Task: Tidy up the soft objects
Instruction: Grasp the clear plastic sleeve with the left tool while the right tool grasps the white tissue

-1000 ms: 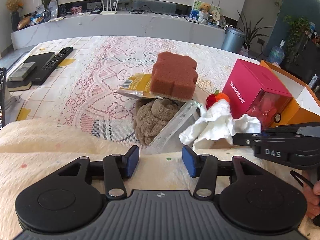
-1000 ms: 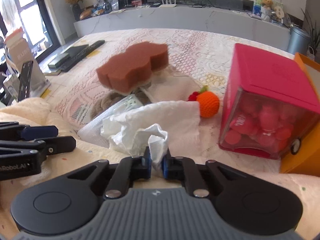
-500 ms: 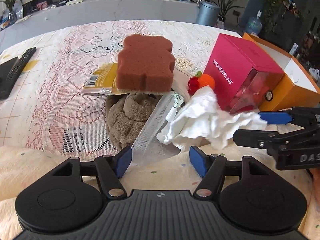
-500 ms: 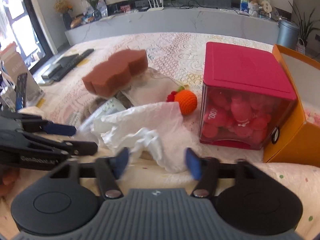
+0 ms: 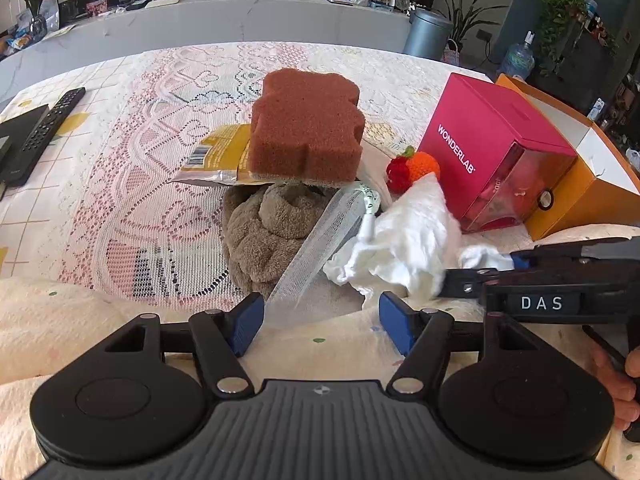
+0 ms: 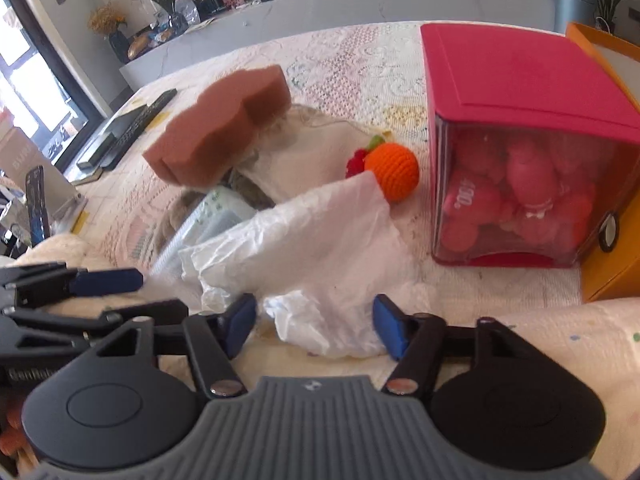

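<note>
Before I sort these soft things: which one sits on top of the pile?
The brown sponge. It rests above the rolled grey-brown towel, while the white crumpled tissue and orange knitted ball lie down on the cloth.

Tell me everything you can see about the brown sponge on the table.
The brown sponge is a thick, reddish-brown foam block with a lobed, scalloped outline and a thin paler layer along its underside. It looks porous, dry and uncrushed. It lies roughly flat on top of the pile, resting on a rolled grey-brown towel and overlapping a yellow foil packet. In the right wrist view it looks tilted. Neither gripper touches it.
</note>
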`<action>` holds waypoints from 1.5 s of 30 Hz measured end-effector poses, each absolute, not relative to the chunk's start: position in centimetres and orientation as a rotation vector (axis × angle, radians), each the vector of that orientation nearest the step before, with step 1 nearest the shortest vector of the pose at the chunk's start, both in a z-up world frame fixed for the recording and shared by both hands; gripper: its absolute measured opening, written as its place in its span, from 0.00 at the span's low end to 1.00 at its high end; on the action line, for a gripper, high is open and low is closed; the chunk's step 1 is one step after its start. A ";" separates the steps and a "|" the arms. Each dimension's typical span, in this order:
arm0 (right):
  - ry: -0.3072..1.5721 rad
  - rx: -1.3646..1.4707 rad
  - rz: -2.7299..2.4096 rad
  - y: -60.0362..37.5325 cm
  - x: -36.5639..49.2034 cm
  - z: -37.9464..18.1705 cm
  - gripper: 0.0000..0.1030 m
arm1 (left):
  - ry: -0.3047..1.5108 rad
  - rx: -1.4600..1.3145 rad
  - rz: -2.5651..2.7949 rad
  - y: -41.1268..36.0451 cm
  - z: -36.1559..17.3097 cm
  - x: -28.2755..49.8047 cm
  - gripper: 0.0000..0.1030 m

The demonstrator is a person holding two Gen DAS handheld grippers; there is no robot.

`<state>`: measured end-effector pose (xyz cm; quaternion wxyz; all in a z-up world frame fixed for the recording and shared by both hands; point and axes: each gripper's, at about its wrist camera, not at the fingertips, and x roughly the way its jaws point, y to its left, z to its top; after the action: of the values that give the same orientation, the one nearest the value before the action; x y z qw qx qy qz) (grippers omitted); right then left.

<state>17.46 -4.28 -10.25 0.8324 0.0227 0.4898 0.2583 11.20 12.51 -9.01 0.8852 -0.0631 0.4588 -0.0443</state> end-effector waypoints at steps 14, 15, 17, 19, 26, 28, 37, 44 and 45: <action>1.022 0.024 0.480 -6.1 17.3 -10.5 0.07 | 0.977 -0.097 -0.111 11.4 -9.8 12.4 0.79; 1.026 0.025 0.480 -6.1 17.4 -10.7 0.07 | 0.984 -0.091 -0.109 11.2 -10.0 12.7 0.79; 1.037 0.033 0.481 -6.2 17.6 -10.8 0.07 | 0.991 -0.076 -0.086 11.0 -10.4 13.3 0.79; 1.041 0.040 0.484 -5.9 17.9 -11.1 0.07 | 0.992 -0.064 -0.064 10.7 -10.6 13.6 0.79; 1.040 0.031 0.487 -5.7 18.1 -11.4 0.08 | 1.021 0.065 -0.008 8.7 -11.0 13.4 0.44; 1.038 0.032 0.488 -5.8 17.9 -11.3 0.08 | 1.000 0.068 -0.002 8.3 -10.7 12.7 0.17; 0.982 0.010 0.514 -5.9 16.6 -9.8 0.06 | 0.900 -0.016 0.010 8.7 -9.1 10.6 0.01; 0.902 0.038 0.539 -7.4 14.5 -6.5 0.05 | 0.848 -0.094 0.042 8.8 -7.5 9.2 0.01; 0.889 0.042 0.542 -7.6 14.2 -5.9 0.05 | 0.843 -0.111 0.045 9.0 -7.3 9.1 0.01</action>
<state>14.18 -7.60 -5.92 0.8673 0.0200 0.4246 0.2589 9.07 8.99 -7.27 0.9107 -0.0538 0.4090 0.0220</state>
